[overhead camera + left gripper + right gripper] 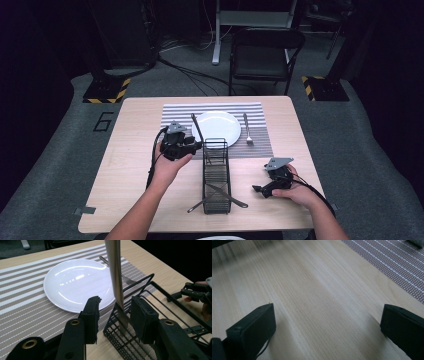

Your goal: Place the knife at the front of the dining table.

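- One white plate [216, 126] and one fork [247, 129] lay on the single striped placemat [180, 112] at the table's [130, 165] far side.
- One black wire caddy [216, 176] stood mid-table, with two utensils [220, 196] crossed at its near end.
- The left claw [115, 312] stood partly open around one upright metal handle [115, 277]; whether it gripped, I couldn't tell.
- The right claw [328, 325] gaped wide, empty, over bare wood.
- A "6" [103, 121] was marked on the floor.

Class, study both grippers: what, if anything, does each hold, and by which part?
Nothing is gripped. The left gripper stands open around the knife standing in the black wire caddy, jaws apart beside its lower part. The right gripper is open over the bare table.
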